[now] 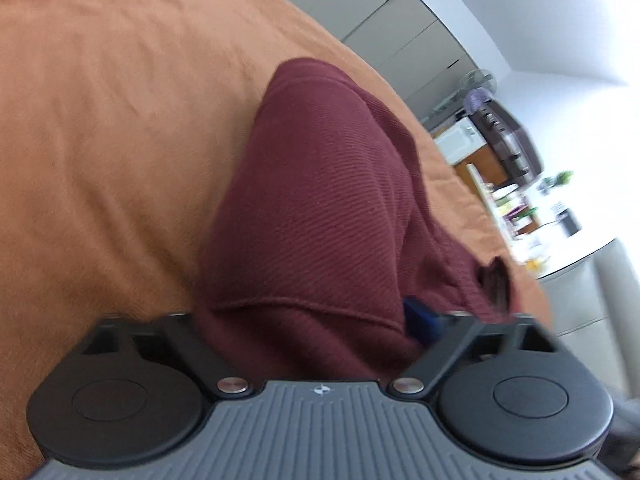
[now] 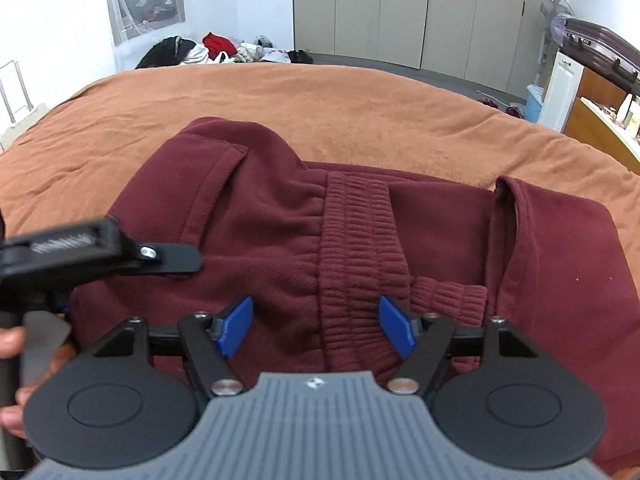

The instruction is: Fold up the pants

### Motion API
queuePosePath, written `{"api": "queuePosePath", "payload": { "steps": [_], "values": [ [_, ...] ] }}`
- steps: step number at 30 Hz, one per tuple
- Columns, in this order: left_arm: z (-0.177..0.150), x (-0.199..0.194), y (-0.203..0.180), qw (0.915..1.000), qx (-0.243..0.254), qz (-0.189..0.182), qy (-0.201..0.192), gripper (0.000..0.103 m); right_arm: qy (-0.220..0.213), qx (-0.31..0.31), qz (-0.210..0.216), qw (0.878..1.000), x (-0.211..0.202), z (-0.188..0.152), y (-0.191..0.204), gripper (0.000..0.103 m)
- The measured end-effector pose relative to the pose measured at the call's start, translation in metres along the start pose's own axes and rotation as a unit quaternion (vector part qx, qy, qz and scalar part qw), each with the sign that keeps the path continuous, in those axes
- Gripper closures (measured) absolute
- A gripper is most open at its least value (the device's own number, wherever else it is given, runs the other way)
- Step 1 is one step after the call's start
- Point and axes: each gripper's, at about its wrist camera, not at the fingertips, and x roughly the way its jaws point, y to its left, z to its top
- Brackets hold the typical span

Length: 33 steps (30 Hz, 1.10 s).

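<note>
Blue pads (image 2: 236,326) of the right gripper (image 2: 316,326) sit nearest, parted about halfway and straddling the ribbed waistband (image 2: 360,248) of the maroon pants (image 2: 260,232) without pinching it; nothing is held. The left gripper (image 1: 320,320) hangs low over the same garment with its jaws spread wide. Cloth bulges up between its arms and hides most of its pads, and it does not look clamped on anything. Seen from the right wrist, that left gripper reaches in from the left edge over the pants, a hand (image 2: 16,360) around its handle.

The pants lie already bunched into a thick, part-folded stack on the near side of the orange blanket (image 2: 320,112), one cuffed leg end (image 2: 224,184) turned over on top.

The risk, as I judge it: the layers are thick and loose, so a bite on the waistband alone could lift only the top ply and drag the stack crooked. With both grippers close together, they could also knock each other.

Farther off, a clothes pile (image 2: 208,50) lies on the floor, cupboards (image 2: 400,12) line the far wall, and a fan (image 2: 556,12) and suitcase (image 2: 600,48) stand far right; none blocks the work.
</note>
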Motion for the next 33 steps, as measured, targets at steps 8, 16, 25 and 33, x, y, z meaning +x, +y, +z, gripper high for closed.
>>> {"api": "queuePosePath", "payload": {
  "steps": [8,16,25,33],
  "values": [
    [-0.003,-0.017,0.005,0.9994,-0.017,-0.021,-0.021,0.038,-0.075,0.023,-0.062,0.995,-0.066,-0.001,-0.063,0.071],
    [0.004,-0.033,-0.026,0.9976,0.048,-0.015,-0.047,0.049,-0.021,0.127,-0.037,0.991,-0.032,-0.042,-0.122,0.103],
    [0.011,-0.043,-0.080,0.9893,0.132,-0.008,-0.062,0.054,-0.025,0.205,-0.019,0.978,-0.007,-0.087,-0.135,0.103],
    [0.005,-0.037,-0.186,0.9646,0.255,-0.020,-0.064,0.056,-0.046,0.210,0.001,0.977,-0.013,-0.098,-0.148,0.103]
  ]
}}
